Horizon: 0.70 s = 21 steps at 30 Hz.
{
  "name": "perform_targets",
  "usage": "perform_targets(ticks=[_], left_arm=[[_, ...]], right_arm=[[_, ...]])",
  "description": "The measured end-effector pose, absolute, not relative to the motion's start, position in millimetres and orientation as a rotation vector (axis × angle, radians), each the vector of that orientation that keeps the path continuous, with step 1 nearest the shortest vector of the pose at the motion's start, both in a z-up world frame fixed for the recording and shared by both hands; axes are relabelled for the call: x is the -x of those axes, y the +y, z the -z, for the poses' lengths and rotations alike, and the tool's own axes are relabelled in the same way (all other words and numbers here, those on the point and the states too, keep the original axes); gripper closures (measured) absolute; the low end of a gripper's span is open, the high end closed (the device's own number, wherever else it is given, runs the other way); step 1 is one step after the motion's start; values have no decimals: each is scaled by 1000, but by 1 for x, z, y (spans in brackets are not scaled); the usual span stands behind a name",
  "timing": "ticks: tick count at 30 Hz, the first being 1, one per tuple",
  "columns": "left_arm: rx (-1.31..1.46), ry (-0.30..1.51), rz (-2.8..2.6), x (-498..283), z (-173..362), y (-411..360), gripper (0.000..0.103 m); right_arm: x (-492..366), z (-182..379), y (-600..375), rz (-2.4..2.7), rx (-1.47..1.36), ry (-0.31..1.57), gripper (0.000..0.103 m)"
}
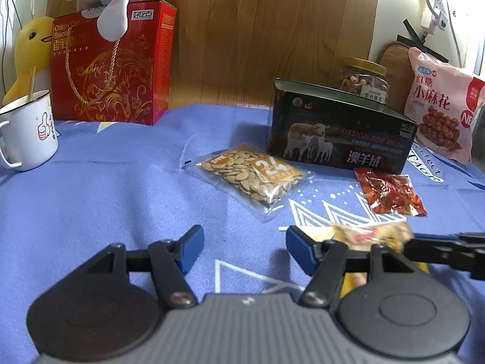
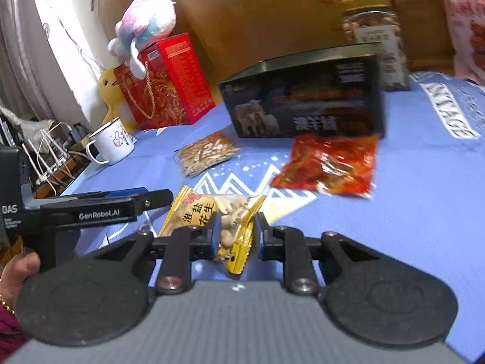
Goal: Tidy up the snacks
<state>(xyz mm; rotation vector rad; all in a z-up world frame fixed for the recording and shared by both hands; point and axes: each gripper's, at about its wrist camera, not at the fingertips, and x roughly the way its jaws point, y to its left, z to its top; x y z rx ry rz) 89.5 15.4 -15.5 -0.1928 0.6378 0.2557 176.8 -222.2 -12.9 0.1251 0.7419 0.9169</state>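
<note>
Right wrist view, right gripper (image 2: 235, 235) clamping peanut packet (image 2: 212, 212), left gripper (image 1: 244, 247) wide open, packet blurred there.

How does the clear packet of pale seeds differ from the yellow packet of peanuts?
The clear seed packet lies flat on the blue cloth, untouched; the yellow peanut packet is pinched in the right gripper. The seed packet's film is see-through, while the peanut packet has yellow printed ends. Both are small sealed snack packets.

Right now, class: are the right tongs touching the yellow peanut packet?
Touching: the right wrist view shows the right tongs shut on the yellow peanut packet, both pads pressing it.
</note>
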Motion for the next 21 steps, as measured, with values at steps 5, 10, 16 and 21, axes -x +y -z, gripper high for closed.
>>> perform_targets(ticks=[5,10,16,21], left_arm=[[178,644,-257,-90,15,13,36],[199,641,-242,-90,14,17,32],[347,643,-106,-78,4,25,34],[383,658,90,-66,-10,-2,34]], right_arm=[[-164,11,-250,-874,-154,754,78],[-147,12,-280,-837,-199,767,75],[-126,4,-303,-848,-175,699,56],[-117,3,-308,-888,-122,684,56]])
